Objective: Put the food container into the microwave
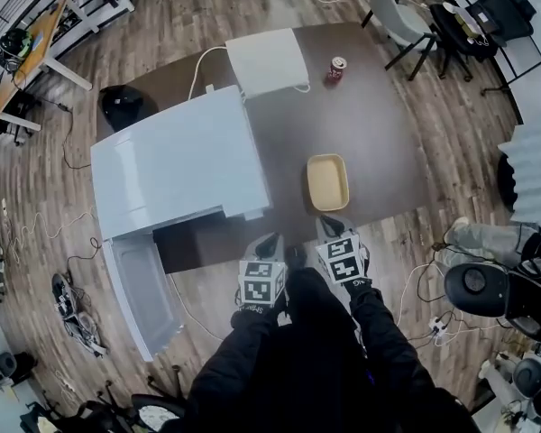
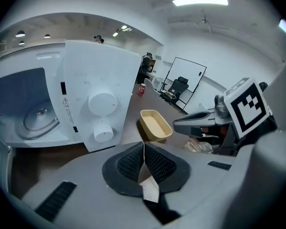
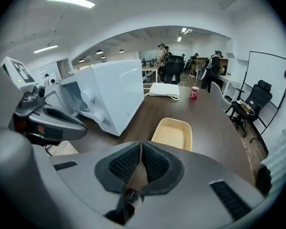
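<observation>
- The brown table (image 1: 379,142) carries everything. On its left part stands the white microwave (image 1: 176,165).
- The microwave door (image 1: 144,291) is swung open toward the person. The left gripper view shows the cavity (image 2: 24,109) with a round plate inside, so the way in seems free.
- The food container (image 1: 328,181) is a shallow beige tray with rounded corners. It lies flat on the table to the right of the microwave and apart from it, just ahead of both grippers.
- In the right gripper view the container (image 3: 172,131) looks empty, with thin walls and a small outward rim.
- I judge it to be light and fairly stiff, probably plastic, with a smooth surface that could slip. It does not look fragile.
- A good place to take hold is probably the wall of the near short side, one jaw inside and one outside, just under the rim. Held at one edge only, it may tilt, so a firm and level grip is needed.
- The left gripper (image 1: 269,244) hovers at the near table edge. Its jaws are pressed together and nothing is between them.
- The right gripper (image 1: 332,226) is beside it and nearest to the container. Its jaws are also closed on nothing and must open before a grasp.
- A red can (image 1: 337,68) stands far back, well apart from the container.
</observation>
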### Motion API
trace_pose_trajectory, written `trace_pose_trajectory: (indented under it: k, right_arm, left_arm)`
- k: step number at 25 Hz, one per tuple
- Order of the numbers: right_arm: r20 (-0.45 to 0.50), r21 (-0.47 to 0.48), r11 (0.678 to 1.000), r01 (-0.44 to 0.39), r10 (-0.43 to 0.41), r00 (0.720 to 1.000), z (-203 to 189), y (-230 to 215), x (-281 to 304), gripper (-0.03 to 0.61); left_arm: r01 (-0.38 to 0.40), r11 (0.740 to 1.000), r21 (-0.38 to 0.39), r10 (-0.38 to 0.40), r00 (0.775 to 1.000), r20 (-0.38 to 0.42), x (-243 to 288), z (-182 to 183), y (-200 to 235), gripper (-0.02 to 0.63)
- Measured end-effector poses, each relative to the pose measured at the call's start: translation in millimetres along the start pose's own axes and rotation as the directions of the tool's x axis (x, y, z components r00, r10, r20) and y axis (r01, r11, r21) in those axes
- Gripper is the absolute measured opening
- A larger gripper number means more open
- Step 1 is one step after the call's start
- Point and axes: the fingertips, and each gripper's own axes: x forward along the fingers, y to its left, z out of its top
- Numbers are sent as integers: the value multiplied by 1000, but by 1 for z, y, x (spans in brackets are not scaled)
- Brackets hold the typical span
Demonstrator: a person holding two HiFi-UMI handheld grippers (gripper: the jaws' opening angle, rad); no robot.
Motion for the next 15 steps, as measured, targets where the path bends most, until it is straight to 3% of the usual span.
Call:
trace_pose_trajectory:
  k: [6,15]
  right_arm:
    - [-122,-91,996,-16,4,993,-23,-14,49,65]
    - [-251,-237,971,-25,-36,967,-55,-25,93,79]
  left_arm:
    - [3,999,-35,-6,997,-73,17,-19,14,34]
    - [-25,996,-84,17,995,-95,18,-34,32,34]
